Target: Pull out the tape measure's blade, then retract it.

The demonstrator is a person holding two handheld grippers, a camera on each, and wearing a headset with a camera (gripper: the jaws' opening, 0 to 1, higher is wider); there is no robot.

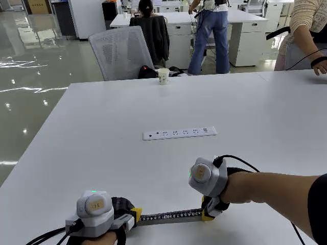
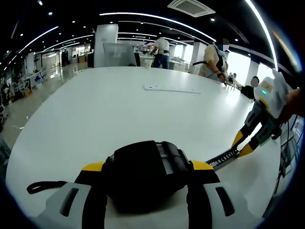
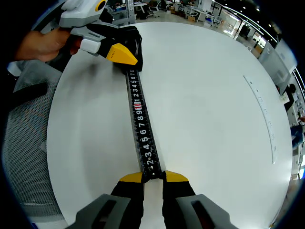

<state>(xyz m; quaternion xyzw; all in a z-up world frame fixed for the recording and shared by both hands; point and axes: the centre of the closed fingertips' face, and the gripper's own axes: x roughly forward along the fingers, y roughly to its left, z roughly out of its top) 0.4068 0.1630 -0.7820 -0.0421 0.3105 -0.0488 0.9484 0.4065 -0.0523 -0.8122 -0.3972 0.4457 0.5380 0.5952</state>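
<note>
Right gripper (image 3: 153,177) clamped on extended blade (image 3: 139,119)

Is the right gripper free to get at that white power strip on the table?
Probably not yet: bare table lies between the right gripper and the power strip, but its jaws are shut on the tape blade.

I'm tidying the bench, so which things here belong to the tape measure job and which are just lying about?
In use: tape measure, blade, left gripper, right gripper.
Lying about: power strip, paper cup, mesh chair.
</note>
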